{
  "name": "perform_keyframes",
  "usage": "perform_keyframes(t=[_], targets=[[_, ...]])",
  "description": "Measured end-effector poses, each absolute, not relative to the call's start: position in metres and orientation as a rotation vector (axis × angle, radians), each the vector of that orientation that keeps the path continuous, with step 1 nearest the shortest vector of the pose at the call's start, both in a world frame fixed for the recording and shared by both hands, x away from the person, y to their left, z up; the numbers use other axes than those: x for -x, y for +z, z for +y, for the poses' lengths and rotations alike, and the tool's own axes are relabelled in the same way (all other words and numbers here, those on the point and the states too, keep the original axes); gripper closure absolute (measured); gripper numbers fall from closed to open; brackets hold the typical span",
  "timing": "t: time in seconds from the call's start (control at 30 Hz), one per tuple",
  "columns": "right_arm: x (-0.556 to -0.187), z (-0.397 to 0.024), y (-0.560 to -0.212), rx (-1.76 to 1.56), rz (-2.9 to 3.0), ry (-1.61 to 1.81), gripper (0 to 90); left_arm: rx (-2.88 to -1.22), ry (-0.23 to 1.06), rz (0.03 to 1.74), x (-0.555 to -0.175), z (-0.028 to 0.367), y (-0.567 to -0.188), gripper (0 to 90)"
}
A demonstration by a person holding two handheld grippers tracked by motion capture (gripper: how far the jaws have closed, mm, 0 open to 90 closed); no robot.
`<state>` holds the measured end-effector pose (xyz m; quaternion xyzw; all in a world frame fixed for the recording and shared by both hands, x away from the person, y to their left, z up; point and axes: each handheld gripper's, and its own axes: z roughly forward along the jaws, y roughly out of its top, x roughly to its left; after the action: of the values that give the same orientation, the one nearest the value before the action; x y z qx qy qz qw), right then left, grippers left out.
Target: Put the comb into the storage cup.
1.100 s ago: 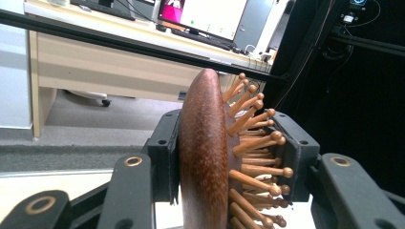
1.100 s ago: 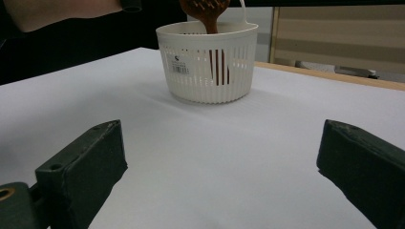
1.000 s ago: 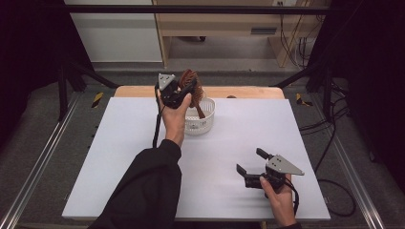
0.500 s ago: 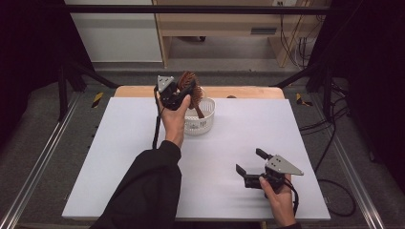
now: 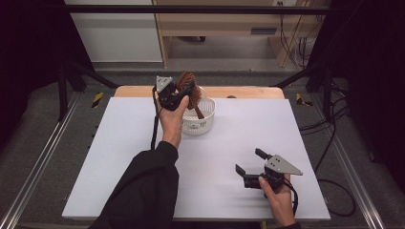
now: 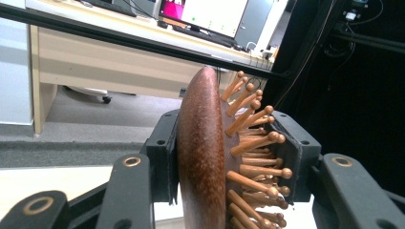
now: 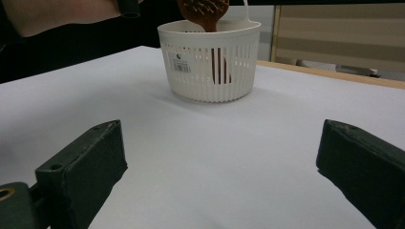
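A brown wooden hairbrush (image 5: 189,90) with peg bristles is clamped at its head by my left gripper (image 5: 184,89), held above a white slatted basket (image 5: 204,125) near the table's far edge. Its handle slants down into the basket. In the left gripper view the brush head (image 6: 203,157) stands between the two jaws, bristles pointing right. My right gripper (image 5: 250,162) rests open near the front right of the table, nothing between its jaws. From the right gripper view the basket (image 7: 210,62) stands ahead with the hairbrush (image 7: 204,12) dipping into it.
The white table top (image 5: 119,157) has a wooden strip along its far edge. Metal rails run down both sides. Cables lie on the floor at the right. A desk with monitors stands beyond the table.
Hardly anything differs; the left gripper keeps the brush over the basket and the right gripper stays put.
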<state>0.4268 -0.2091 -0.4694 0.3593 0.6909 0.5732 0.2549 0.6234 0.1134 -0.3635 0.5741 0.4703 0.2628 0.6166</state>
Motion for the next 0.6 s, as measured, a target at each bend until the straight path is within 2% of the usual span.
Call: perform_keyframes(t=[0.6], targets=[[-0.427,-0.209,-0.469,-0.976,1.877,1.559,3.1,-1.326,0.581,1.106,-0.623,0.127,-0.366,49.2]])
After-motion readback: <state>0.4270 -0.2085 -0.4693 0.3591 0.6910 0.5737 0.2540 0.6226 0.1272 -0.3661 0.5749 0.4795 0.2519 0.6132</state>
